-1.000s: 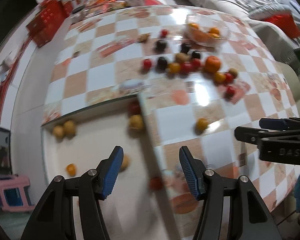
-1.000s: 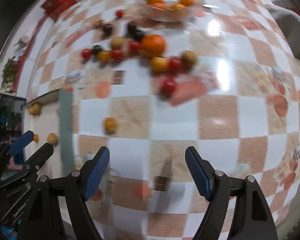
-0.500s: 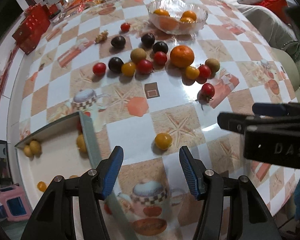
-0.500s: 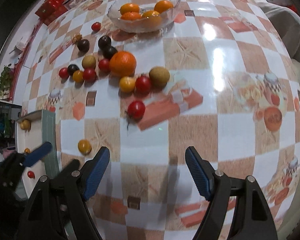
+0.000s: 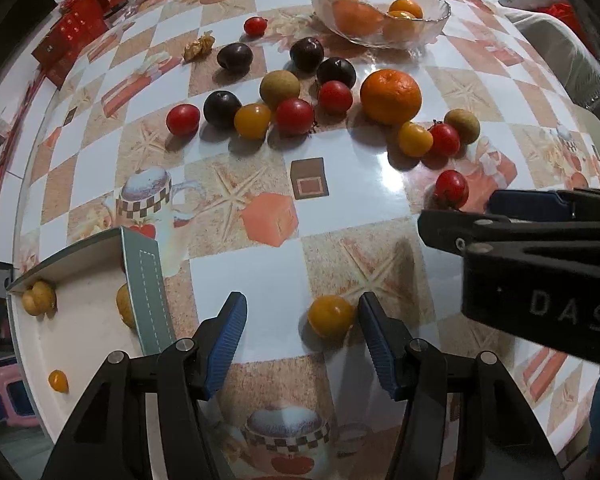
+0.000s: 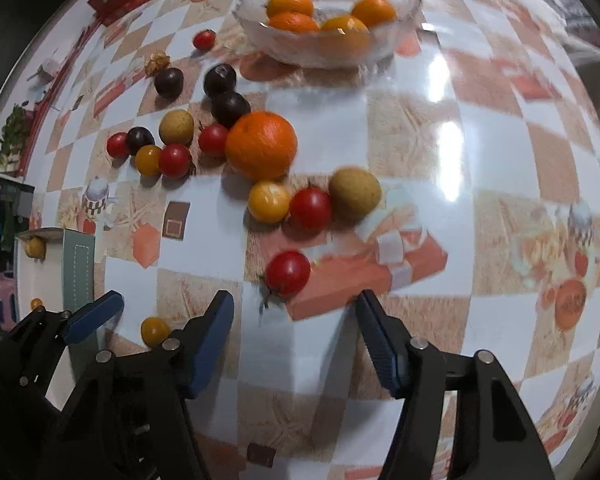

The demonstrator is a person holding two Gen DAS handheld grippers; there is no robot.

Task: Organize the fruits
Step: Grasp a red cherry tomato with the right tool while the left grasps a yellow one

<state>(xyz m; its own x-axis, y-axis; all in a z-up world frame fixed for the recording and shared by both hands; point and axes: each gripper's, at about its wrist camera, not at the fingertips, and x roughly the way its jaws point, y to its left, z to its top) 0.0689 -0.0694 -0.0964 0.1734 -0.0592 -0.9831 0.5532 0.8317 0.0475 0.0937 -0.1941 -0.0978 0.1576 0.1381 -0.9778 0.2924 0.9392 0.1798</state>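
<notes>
While both grippers point steeply down at the counter (image 5: 268,292), each has one small fruit lined up, and how that fruit sits against the jaws decides the coming grasp. The left gripper (image 5: 300,336) has its jaws apart and clamped on nothing; the yellow cherry tomato (image 5: 331,316) rests on the counter between them, well off centre, just beside the right-hand pad and clear of the left-hand one. It is round, so no axis matters; only the sideways offset does, and closing as things stand would likely nudge it before both pads meet it. The right gripper (image 6: 296,332) has just been narrowing its jaws, which are apart with nothing between them. Its red cherry tomato (image 6: 288,273) lies just beyond the fingertips, roughly on their centre line, slightly toward the left-hand pad, so I judge it needs to go forward and down first. To the far left of the left jaws sits the white tray (image 5: 80,344), already holding several small fruits.
</notes>
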